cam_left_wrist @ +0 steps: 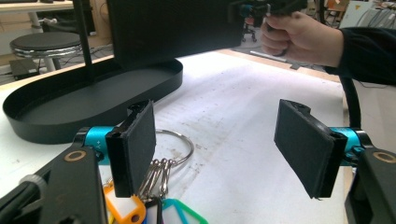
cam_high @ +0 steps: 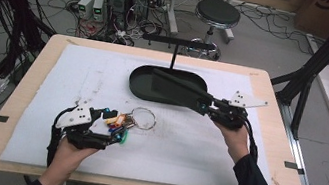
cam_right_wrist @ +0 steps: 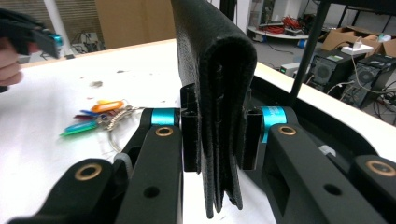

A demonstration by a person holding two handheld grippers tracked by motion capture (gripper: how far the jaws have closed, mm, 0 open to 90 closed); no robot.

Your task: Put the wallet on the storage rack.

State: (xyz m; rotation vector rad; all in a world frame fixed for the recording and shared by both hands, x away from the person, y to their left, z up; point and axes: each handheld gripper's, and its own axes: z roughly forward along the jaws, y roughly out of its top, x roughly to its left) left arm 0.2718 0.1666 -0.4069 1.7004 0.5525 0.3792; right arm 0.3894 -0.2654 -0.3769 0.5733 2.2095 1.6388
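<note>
1. No writing can be read on the coloured key tags (cam_left_wrist: 140,210).
2. The right gripper (cam_right_wrist: 218,140) is clamped on a folded black wallet (cam_right_wrist: 215,70), held over the black oval tray (cam_high: 139,86) on the desk (cam_high: 53,48).
3. The left gripper (cam_left_wrist: 224,140) has its jaws wide apart, holding nothing, low over the key ring (cam_high: 143,118) with its tags.
4. The tags are cut off at the bottom of the left gripper view.

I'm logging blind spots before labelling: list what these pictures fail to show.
- Coloured plastic key tags: left gripper view, cut by the bottom edge and hidden behind the left claw; any writing unreadable.
- Folded black leather wallet: right gripper view, top cut off; contents hidden.
- Black oval metal tray: high view, floor partly covered by the wallet.
</note>
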